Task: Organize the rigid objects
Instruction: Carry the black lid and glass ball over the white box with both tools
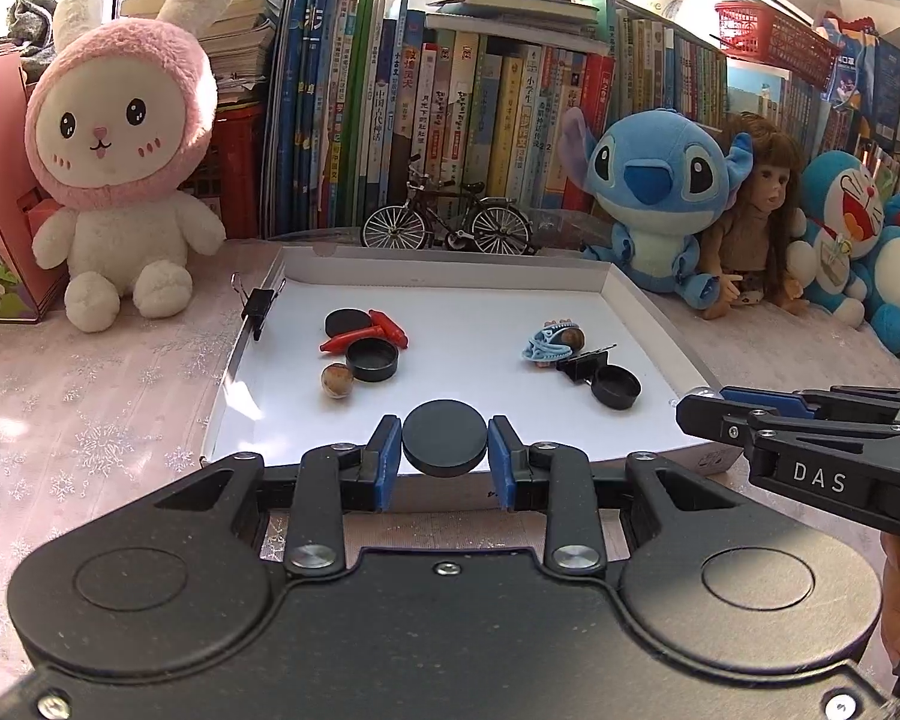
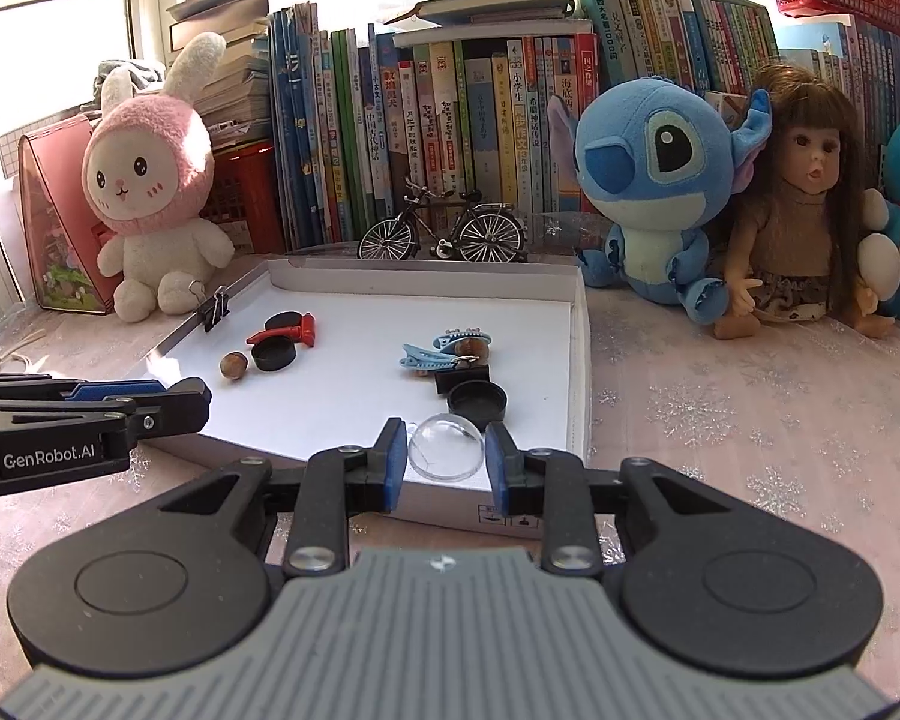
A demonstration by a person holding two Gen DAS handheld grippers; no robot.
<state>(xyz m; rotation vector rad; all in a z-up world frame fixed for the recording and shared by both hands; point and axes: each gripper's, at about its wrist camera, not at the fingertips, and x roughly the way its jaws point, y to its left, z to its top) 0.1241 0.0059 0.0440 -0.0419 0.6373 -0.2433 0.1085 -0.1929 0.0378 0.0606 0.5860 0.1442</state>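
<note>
We hold both tools at the near edge of the white tray, which sits in the middle of the worktop, and each tool carries something. The left tool has its blue pads pressed on either side of a black disc, jaws narrowed to the width of that disc, lifted just over the tray's near wall. The right tool grips a clear dome the same way, pads touching both its sides, near the tray's near-right corner. What matters for the coming move is where each piece belongs, as we judge it: the black disc faces straight ahead toward the left cluster, where two black caps, a red piece and a brown nut lie together. The left hand is the nearer one to that group. The right cluster, with the blue clip, a black binder clip and another black cap, lies just beyond the dome, so the right hand is nearer there. Both loads sit low, near the tray floor, with a clear run forward.
</note>
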